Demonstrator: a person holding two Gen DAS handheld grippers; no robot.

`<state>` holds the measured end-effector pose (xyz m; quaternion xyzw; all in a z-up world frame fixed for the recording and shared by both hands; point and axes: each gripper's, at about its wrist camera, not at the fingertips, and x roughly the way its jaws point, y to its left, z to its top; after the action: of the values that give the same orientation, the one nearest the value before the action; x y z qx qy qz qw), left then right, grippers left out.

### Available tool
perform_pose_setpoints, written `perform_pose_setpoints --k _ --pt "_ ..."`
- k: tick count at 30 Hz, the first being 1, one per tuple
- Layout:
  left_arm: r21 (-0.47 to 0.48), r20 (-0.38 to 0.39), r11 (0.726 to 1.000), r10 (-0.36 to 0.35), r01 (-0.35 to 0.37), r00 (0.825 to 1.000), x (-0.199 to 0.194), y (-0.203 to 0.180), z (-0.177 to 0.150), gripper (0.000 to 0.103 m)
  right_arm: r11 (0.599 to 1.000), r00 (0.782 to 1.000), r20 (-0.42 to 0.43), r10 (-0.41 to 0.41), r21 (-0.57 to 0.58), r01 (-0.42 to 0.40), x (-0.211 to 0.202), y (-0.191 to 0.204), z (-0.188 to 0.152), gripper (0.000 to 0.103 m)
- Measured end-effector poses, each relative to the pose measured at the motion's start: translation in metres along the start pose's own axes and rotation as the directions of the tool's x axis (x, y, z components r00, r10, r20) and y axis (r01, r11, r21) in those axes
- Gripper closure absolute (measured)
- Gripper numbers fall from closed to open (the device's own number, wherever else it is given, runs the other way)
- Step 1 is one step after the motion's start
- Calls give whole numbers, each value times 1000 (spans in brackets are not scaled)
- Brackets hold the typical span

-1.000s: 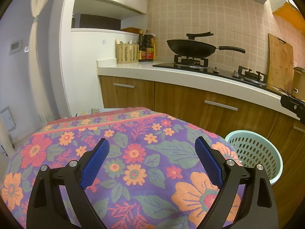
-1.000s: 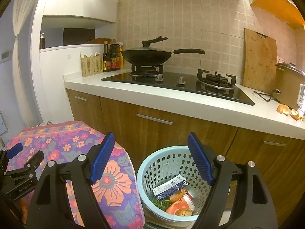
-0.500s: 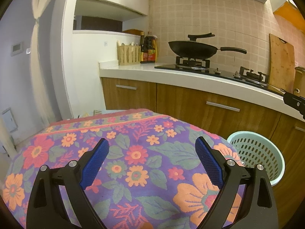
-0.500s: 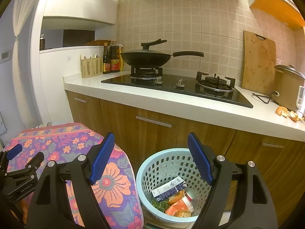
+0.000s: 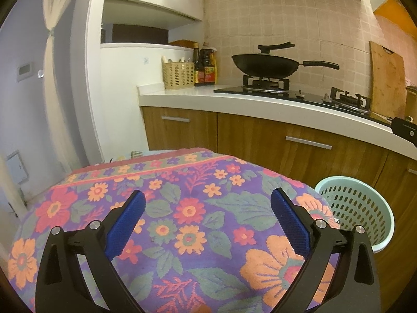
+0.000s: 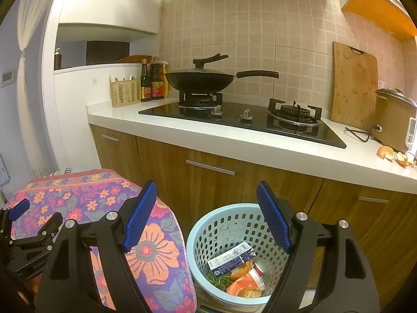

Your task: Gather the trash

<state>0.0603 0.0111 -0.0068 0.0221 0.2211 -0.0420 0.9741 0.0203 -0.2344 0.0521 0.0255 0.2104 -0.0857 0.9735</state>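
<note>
The white counter [image 6: 234, 143] ran along the wooden cabinets, with the floral-covered table [image 5: 182, 208] below it and the pale green basket [image 6: 208, 237] on the floor just beside the cloth. Inside the basket lay a carton [image 6: 230, 258] and orange scraps. Orange peels [image 6: 391, 154] sat on the counter near the rice cooker [image 6: 393, 120], well apart from both tools. The right gripper [image 6: 207, 216] hung above the basket, jaws wide and empty; the left gripper [image 5: 208, 221] likewise spread, holding nothing, over the cloth (nothing visible to collect there). Reaching for the thin, curled peels risked a slip or pushing them off the edge.
</note>
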Motion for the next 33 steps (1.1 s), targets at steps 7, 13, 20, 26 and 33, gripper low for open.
perform_pose_setpoints --k 7,13,20,26,33 --pt "-8 5 999 38 -38 999 -1 4 2 8 1000 1000 -6 3 -8 -3 0 3 -2 28" --pt "-11 7 999 53 -53 999 -2 6 3 7 1000 1000 -9 5 -13 -5 0 6 -4 28" --pt "-6 4 997 73 -73 997 -3 5 3 7 1000 1000 -18 7 -12 -7 2 5 -6 28" --pt "18 37 993 120 -121 992 -7 0 3 7 1000 1000 -19 5 -12 -6 2 5 -7 28" --pt "11 26 995 103 -103 994 -7 0 5 7 1000 1000 -29 3 -10 -3 4 4 -9 28"
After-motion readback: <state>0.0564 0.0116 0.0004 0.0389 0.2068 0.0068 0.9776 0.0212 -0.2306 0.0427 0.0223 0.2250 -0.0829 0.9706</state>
